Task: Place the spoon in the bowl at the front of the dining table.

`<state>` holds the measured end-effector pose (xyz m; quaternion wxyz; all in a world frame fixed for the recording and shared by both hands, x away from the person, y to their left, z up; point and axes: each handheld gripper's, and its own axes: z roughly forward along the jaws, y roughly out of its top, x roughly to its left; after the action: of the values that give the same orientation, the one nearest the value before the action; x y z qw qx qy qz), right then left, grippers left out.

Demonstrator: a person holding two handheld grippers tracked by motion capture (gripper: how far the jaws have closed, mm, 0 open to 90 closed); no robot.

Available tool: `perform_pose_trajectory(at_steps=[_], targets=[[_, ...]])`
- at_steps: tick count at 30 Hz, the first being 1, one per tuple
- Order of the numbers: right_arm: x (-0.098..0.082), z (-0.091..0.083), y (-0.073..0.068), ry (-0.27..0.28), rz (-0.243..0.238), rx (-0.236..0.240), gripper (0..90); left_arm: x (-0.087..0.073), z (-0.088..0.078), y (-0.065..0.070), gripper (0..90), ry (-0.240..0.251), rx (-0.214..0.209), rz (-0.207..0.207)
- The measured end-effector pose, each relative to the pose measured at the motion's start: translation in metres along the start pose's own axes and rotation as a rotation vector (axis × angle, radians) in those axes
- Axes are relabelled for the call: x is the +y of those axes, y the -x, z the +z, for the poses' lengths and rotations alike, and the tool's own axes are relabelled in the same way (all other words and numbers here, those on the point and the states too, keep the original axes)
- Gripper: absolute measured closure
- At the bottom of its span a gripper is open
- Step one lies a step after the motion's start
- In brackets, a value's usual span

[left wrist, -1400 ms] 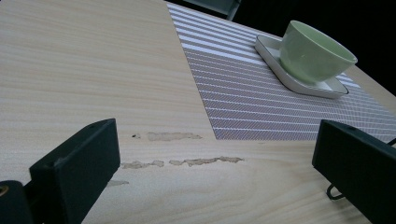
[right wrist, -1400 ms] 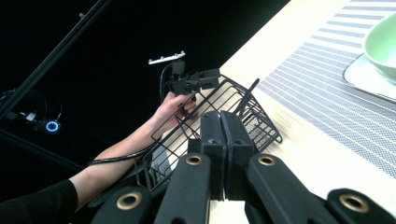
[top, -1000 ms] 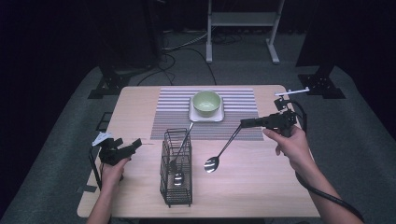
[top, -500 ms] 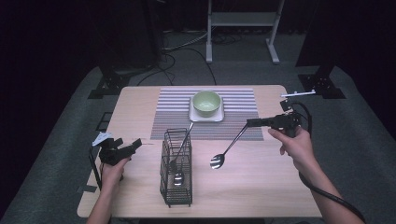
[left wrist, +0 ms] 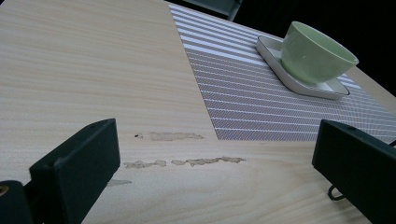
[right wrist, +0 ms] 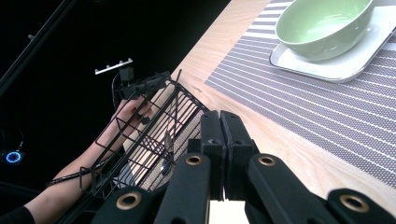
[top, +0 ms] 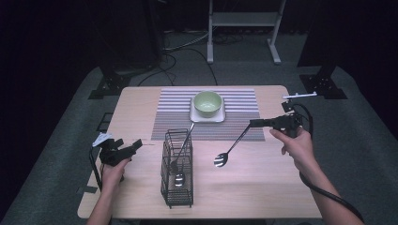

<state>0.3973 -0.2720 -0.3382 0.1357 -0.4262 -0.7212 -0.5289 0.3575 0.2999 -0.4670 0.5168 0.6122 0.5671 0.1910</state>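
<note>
Here the right gripper (top: 253, 123) pinches the thin handle of a shiny metal spoon (top: 230, 150), jaws shut tight on it. The spoon slants down and left over the pale wooden table (top: 263, 187), its oval bowl lowest, near the black wire basket (top: 177, 174) holding 2 more utensils. The left gripper (top: 136, 145) rests with jaws wide apart, holding nothing.

table (top: 141, 108): light wood, stands in the middle of the room | floor (top: 61, 154): grey carpet all around the table | behind the table: white metal frame (top: 241, 21) on two feet, black cables (top: 183, 47) on the floor | left and right of the table: black stand feet (top: 110, 86) | walls: dark, cannot be seen | light: falls on the table
</note>
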Motion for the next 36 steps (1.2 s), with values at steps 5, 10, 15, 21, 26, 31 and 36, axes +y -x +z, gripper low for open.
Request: perform_pose_trajectory(at_steps=[5, 10, 15, 21, 26, 31, 36], targets=[[0.002, -0.002, 0.002, 0.010, 0.002, -0.009, 88.8, 0.000, 0.000, 0.000, 0.0, -0.002, 0.000, 0.001], [0.004, -0.002, 0.004, 0.014, 0.006, -0.019, 88.7, 0.000, 0.000, 0.000, 0.0, -0.001, -0.001, 0.002], [0.004, -0.002, 0.006, 0.018, 0.006, -0.024, 88.7, 0.000, 0.000, 0.000, 0.0, 0.000, 0.000, -0.001], [0.006, 0.000, 0.006, 0.014, -0.001, -0.038, 88.7, 0.000, 0.000, 0.000, 0.0, 0.000, 0.001, 0.000], [0.007, 0.002, 0.007, 0.015, -0.001, -0.040, 88.7, 0.000, 0.000, -0.001, 0.0, 0.000, 0.003, -0.002], [0.010, 0.004, 0.008, 0.014, -0.001, -0.046, 88.7, 0.000, 0.000, -0.001, 0.0, -0.001, 0.003, -0.002], [0.013, 0.007, 0.008, 0.012, -0.002, -0.050, 88.6, 0.000, -0.001, -0.001, 0.0, 0.001, 0.003, -0.004]])
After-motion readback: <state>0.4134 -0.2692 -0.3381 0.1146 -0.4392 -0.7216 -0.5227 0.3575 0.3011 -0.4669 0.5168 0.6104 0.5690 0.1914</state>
